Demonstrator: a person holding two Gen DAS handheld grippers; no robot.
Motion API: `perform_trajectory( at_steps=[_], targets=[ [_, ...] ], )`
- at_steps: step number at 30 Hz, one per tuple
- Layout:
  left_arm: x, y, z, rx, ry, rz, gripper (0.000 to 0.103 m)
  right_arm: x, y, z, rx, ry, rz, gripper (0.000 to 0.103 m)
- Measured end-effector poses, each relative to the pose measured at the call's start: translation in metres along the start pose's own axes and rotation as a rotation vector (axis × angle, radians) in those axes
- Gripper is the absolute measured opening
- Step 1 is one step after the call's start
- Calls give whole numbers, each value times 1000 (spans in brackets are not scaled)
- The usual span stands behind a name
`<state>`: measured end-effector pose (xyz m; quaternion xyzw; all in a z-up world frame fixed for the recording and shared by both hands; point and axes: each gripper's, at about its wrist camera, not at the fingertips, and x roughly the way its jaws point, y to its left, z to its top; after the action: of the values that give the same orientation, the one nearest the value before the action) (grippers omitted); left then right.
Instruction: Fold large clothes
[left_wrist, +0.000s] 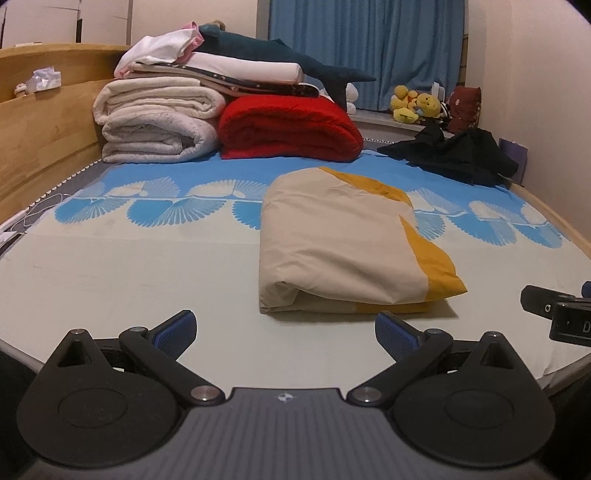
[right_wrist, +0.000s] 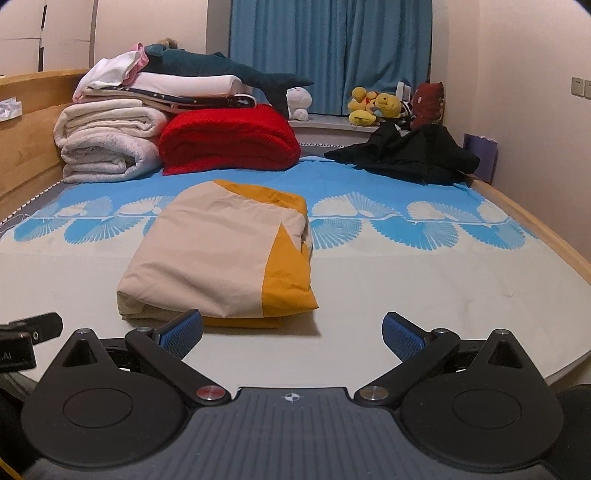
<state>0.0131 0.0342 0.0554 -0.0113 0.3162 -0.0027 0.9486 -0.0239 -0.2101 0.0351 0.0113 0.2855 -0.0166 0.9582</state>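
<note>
A beige and mustard-yellow cloth (left_wrist: 343, 240) lies folded into a thick rectangle on the bed, also seen in the right wrist view (right_wrist: 218, 251). My left gripper (left_wrist: 286, 332) hovers open just in front of the cloth's near edge, its blue pads wide apart and holding nothing. My right gripper (right_wrist: 293, 334) is open too, to the right of the cloth's near corner, with its left pad (right_wrist: 183, 332) close to that folded edge. Part of the right gripper's body (left_wrist: 557, 314) shows at the right edge of the left wrist view.
Folded white quilts (left_wrist: 155, 122), a red blanket (left_wrist: 288, 127) and a plush shark (left_wrist: 280, 55) are stacked at the bed's far left. A black garment heap (left_wrist: 454, 153) lies far right by the wall. Plush toys (left_wrist: 417, 103) sit on the sill. A wooden bed frame (left_wrist: 40, 122) borders the left.
</note>
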Motion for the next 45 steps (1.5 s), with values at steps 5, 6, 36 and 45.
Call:
perform_trajectory(
  at_steps=[5, 6, 36, 45],
  targets=[
    [1, -2, -1, 3, 6, -3, 103, 1, -1, 0, 0, -1, -6, 102],
    [0, -2, -1, 1, 4, -6, 103, 1, -2, 0, -2, -3, -5, 102],
    [2, -2, -3, 0, 7, -20, 103, 2, 4, -1, -17, -3, -4, 102],
    [2, -1, -3, 2, 12, -29, 103, 2, 1, -1, -8, -6, -2, 102]
  ],
)
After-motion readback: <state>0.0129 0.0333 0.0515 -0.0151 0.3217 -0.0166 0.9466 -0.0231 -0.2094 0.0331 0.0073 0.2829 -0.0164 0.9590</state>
